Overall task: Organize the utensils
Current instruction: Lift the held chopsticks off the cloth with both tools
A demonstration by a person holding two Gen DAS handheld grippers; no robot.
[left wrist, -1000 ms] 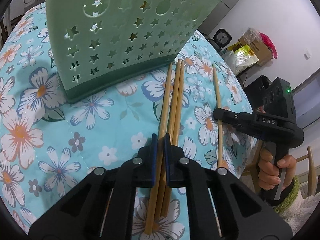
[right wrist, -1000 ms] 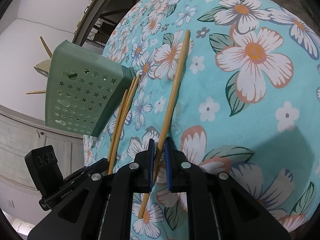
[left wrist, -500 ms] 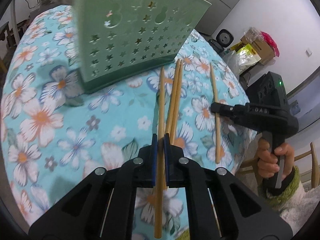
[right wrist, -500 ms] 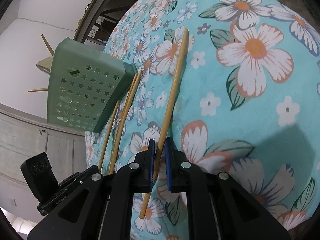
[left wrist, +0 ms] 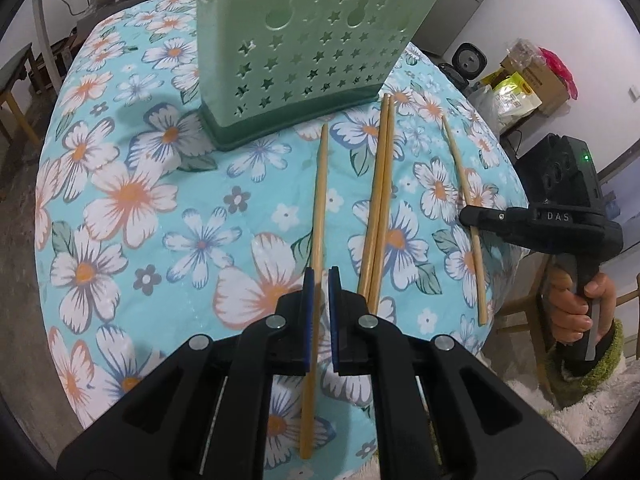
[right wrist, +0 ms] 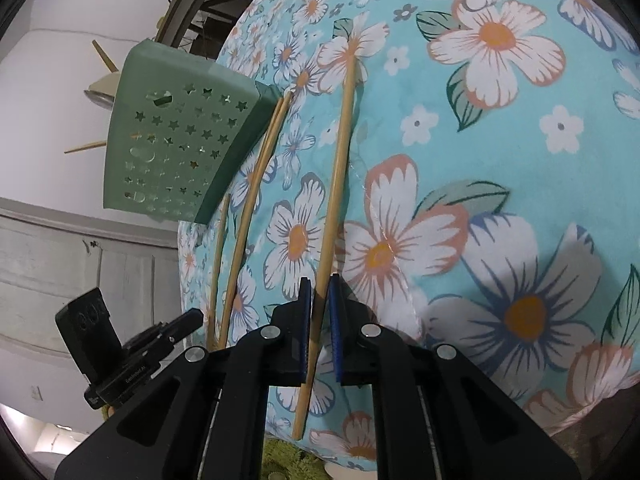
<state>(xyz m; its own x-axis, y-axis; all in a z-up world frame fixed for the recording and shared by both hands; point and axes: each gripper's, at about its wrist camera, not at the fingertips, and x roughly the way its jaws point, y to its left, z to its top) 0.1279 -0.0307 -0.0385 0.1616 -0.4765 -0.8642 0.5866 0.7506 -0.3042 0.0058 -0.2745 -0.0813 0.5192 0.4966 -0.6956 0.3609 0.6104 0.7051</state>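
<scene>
A green star-punched utensil holder (left wrist: pixel 312 60) stands at the far side of the round table with its flowered cloth (left wrist: pixel 120 200). My left gripper (left wrist: pixel 319 280) is shut on one wooden chopstick (left wrist: pixel 320 208) that points toward the holder. Two more chopsticks (left wrist: pixel 380 200) lie side by side just to its right. Further right, my right gripper (left wrist: pixel 472 216), held by a hand (left wrist: pixel 580 312), grips a fourth chopstick (left wrist: pixel 460 176). In the right wrist view, the right gripper (right wrist: pixel 319 288) is shut on that chopstick (right wrist: pixel 340 152); the holder (right wrist: pixel 172 144) is at the left, with sticks poking from its top.
A cardboard box and bags (left wrist: pixel 532 80) stand on the floor beyond the table's right edge. A wooden stool (left wrist: pixel 16 92) is at the left. A white cabinet (right wrist: pixel 80 260) stands behind the holder. A green rug (left wrist: pixel 600 360) lies below the table's near edge.
My left gripper has drawn back from the holder with one chopstick, which now sits apart from the pair it lay against. The right gripper has barely moved.
</scene>
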